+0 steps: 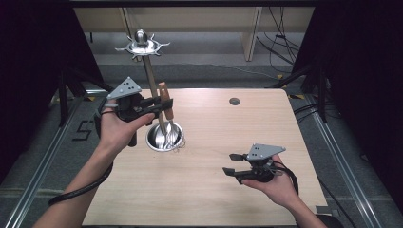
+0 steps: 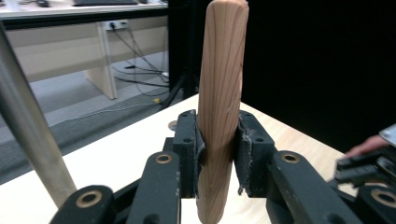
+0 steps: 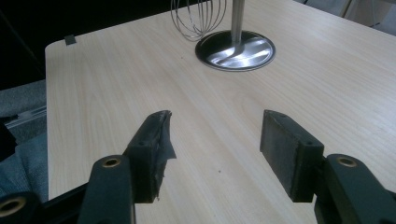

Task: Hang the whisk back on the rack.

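A whisk with a wooden handle (image 1: 164, 92) hangs upright, its wire head (image 1: 171, 136) just above the round base (image 1: 157, 140) of a metal utensil stand. My left gripper (image 1: 164, 107) is shut on that handle (image 2: 222, 107), which rises between the pads in the left gripper view. The stand's pole (image 1: 151, 78) rises just left of the handle to a ring of hooks (image 1: 141, 46). My right gripper (image 1: 231, 164) hovers low over the front right of the table, open, nothing between its fingers (image 3: 285, 149). The wires (image 3: 198, 21) and base (image 3: 236, 50) lie ahead of it.
The wooden table (image 1: 209, 194) has a small round grommet (image 1: 234, 101) near its far edge. Dark curtains flank both sides, with metal rails on the floor at the left. The other hand and its gripper (image 2: 369, 163) show at the right of the left gripper view.
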Available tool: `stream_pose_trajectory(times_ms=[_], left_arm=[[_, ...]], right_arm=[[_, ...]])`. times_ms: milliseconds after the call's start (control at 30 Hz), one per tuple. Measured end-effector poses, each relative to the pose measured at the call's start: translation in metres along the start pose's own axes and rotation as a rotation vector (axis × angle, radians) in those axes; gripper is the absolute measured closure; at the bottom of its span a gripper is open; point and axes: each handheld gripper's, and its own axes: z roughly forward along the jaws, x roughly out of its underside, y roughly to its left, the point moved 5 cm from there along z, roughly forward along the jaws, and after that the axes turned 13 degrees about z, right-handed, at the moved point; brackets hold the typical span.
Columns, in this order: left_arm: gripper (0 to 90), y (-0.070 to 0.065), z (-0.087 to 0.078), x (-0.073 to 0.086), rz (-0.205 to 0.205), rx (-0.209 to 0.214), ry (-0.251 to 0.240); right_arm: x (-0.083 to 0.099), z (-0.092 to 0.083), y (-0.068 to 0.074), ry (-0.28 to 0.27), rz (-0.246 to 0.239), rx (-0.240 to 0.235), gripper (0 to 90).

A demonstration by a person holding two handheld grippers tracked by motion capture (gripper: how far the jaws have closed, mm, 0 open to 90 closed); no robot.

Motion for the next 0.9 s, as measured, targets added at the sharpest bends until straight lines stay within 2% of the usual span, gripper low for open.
stream_pose_trajectory(times_ms=[133, 333, 367, 400, 433, 500, 900], left_arm=[[71.6, 0.002, 0.006, -0.005, -0.023, -0.039, 0.002], [71.6, 0.004, 0.009, -0.009, -0.03, -0.072, 0.003], [71.6, 0.004, 0.01, -0.011, -0.034, -0.076, 0.003], [71.6, 0.005, 0.01, -0.012, -0.036, -0.082, 0.005], [71.6, 0.006, 0.011, -0.012, -0.037, -0.086, 0.007], [71.6, 0.008, 0.013, -0.015, -0.041, -0.098, 0.01], [71.6, 0.011, 0.015, -0.028, -0.051, -0.142, 0.013]], right_arm=[[0.0, -0.001, 0.0, -0.005, 0.016, 0.014, 43.6], [0.002, -0.001, -0.001, 0.001, 0.026, 0.018, 43.6], [0.002, 0.0, -0.001, -0.012, 0.03, 0.021, 43.6], [0.002, -0.001, -0.001, 0.001, 0.024, 0.018, 43.5], [0.002, -0.001, 0.0, 0.002, 0.038, 0.02, 43.4], [0.002, 0.0, -0.001, -0.004, 0.019, 0.021, 43.3], [0.002, 0.0, -0.001, 0.001, 0.021, 0.02, 42.7]])
